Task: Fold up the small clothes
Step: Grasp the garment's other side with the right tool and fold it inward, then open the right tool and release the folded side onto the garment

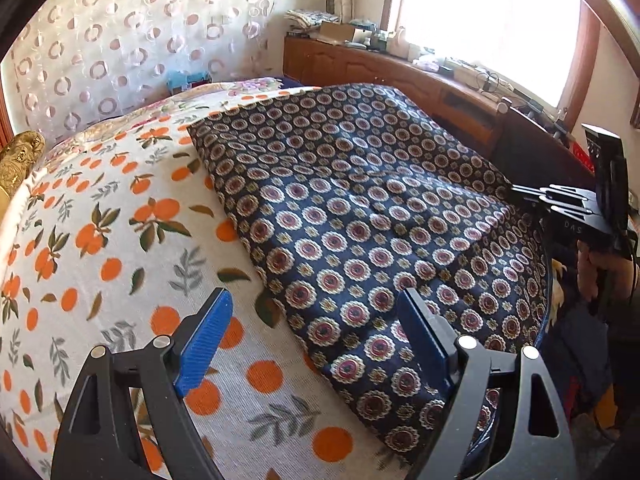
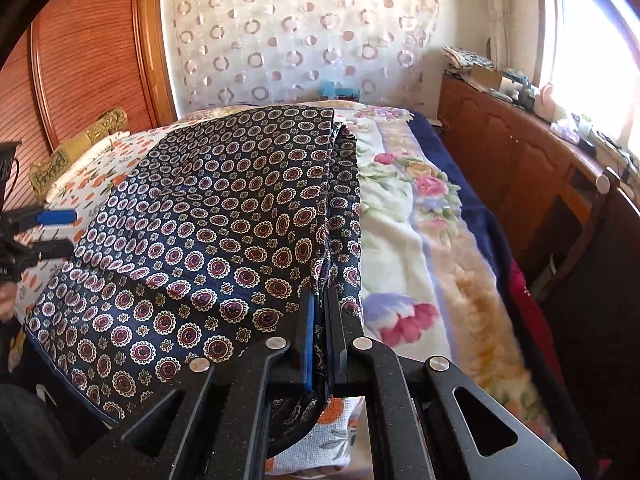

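A dark navy cloth (image 1: pixel 360 208) with round red-and-cream medallions lies partly folded on the bed; it also shows in the right wrist view (image 2: pixel 224 216). My left gripper (image 1: pixel 316 312) is open and empty, held above the cloth's left edge, its blue pads (image 1: pixel 204 340) wide apart. It shows at the left edge of the right wrist view (image 2: pixel 56 232). My right gripper (image 2: pixel 320 312) is shut on the cloth's right edge, with fabric pinched between the pads. It shows in the left wrist view (image 1: pixel 520 196) at the cloth's far right.
The bed carries an orange-print sheet (image 1: pixel 100 240) and a floral blanket (image 2: pixel 420 220). A wooden cabinet (image 2: pixel 520 168) with clutter runs along the window side. A wooden headboard (image 2: pixel 80 60), a gold cushion (image 2: pixel 80 144) and a patterned curtain (image 2: pixel 300 32) stand behind.
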Demonstrator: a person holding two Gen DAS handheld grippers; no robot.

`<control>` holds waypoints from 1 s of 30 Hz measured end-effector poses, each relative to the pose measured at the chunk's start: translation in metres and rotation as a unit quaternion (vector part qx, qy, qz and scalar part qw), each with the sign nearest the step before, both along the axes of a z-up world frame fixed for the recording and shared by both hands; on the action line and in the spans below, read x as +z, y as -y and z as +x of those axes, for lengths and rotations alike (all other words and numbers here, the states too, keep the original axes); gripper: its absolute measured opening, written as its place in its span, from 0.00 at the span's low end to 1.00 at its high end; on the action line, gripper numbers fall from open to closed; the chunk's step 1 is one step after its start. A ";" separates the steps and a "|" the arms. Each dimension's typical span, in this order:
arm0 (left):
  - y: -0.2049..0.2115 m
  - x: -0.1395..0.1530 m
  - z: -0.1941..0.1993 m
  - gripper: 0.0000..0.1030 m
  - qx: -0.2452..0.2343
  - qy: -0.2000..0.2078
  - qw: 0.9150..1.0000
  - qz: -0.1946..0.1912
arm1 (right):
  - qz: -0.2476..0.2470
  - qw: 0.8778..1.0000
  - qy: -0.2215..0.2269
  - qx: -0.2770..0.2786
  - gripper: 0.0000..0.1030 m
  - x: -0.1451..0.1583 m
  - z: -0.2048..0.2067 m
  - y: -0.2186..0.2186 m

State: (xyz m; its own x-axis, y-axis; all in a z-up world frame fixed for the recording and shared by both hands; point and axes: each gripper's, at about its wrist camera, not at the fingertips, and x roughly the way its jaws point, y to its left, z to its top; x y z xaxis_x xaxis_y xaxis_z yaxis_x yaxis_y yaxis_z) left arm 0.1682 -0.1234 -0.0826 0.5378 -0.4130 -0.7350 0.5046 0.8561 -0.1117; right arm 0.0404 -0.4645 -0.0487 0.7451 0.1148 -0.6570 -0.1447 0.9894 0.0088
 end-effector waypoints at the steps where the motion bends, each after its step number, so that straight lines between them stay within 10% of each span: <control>1: 0.001 -0.001 -0.002 0.82 -0.001 0.000 1.000 0.001 | 0.003 1.000 0.002 -0.002 0.04 0.001 0.000 0.000; 10: 0.006 -0.003 -0.024 0.82 -0.015 -0.011 1.000 0.003 | 0.018 1.000 -0.013 -0.022 0.51 -0.010 -0.019 0.006; 17: 0.002 -0.007 -0.043 0.82 -0.031 -0.024 0.999 -0.001 | 0.035 0.998 -0.045 -0.027 0.53 -0.015 -0.032 0.013; 30: 0.000 -0.008 -0.066 0.53 -0.063 -0.047 0.997 -0.006 | 0.055 0.997 -0.052 -0.015 0.53 -0.005 -0.041 0.022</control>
